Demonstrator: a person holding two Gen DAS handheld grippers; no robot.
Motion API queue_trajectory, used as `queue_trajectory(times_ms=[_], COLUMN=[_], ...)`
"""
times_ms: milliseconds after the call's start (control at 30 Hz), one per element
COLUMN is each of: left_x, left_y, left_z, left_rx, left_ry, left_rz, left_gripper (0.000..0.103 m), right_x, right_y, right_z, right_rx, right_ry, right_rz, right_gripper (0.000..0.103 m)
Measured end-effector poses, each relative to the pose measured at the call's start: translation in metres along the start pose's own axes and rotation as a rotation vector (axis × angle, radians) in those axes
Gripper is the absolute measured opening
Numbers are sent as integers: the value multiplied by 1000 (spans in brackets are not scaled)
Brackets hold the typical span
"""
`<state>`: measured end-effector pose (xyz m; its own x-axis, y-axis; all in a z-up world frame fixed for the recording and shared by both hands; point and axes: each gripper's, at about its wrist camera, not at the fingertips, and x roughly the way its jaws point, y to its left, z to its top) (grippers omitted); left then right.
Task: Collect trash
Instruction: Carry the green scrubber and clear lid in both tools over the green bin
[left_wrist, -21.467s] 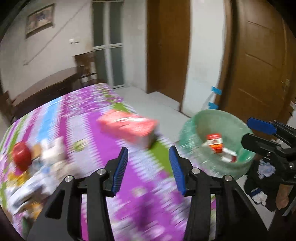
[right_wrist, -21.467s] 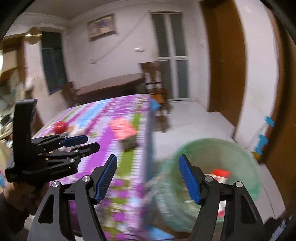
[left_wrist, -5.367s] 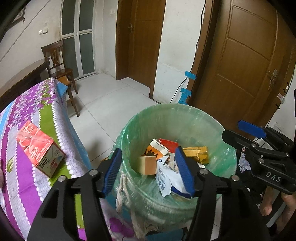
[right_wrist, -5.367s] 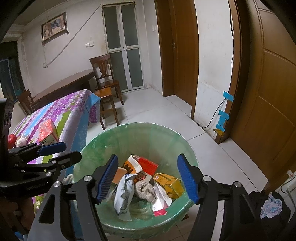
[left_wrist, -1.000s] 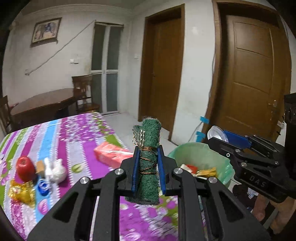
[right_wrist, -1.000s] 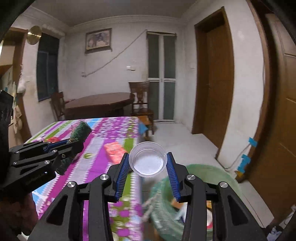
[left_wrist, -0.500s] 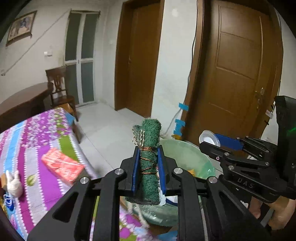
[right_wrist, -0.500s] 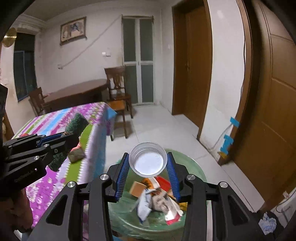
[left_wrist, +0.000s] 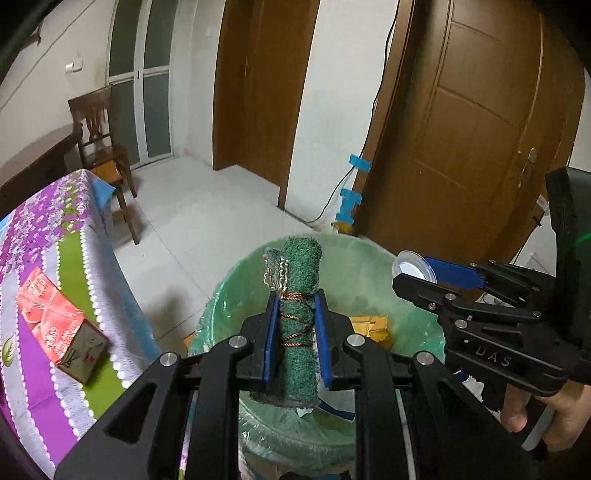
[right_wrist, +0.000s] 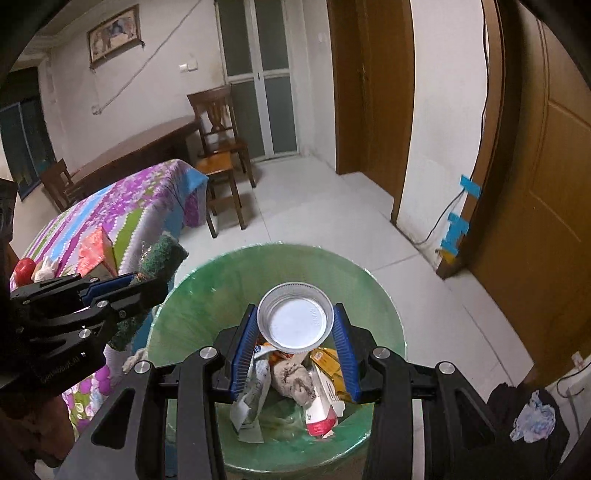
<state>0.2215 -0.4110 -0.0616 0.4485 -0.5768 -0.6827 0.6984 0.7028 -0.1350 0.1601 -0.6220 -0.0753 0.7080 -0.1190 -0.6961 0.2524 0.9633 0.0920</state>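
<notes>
Red carton (left_wrist: 59, 328) on clothed table (left_wrist: 33, 398)

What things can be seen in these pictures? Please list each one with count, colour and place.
Bin: one, green liner, on the floor beside the table, trash inside.
Scrub pad roll: one, green, tied with cord, in the left claw above the bin.
Plastic cup: one, clear, in the right claw above the bin.
Table: one, purple patterned cloth, left of the bin.
Carton: one, red, on the table.
Apple: one, red, on the table.
Chair: one, brown, beyond the table.
Doors: two, brown, far wall.
Left claw: black, blue pads.
Right claw: black, blue pads.
</notes>
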Motion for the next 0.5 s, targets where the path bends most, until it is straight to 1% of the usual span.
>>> queue_trajectory(times_ms=[67, 200, 500], left_x=[6, 13, 20], left_y=[-1, 1, -2], left_z=[-2, 0, 1], left_rx=[4, 4, 9], left_ry=[14, 31, 46], left_rz=[3, 10, 24], left_gripper=[17, 17, 17], right_x=[10, 17, 19], right_y=[-5, -1, 4], right_z=[-2, -6, -7], right_rx=[8, 14, 16], right_ry=[14, 25, 26], right_rz=[-3, -10, -11], right_gripper=[42, 42, 42])
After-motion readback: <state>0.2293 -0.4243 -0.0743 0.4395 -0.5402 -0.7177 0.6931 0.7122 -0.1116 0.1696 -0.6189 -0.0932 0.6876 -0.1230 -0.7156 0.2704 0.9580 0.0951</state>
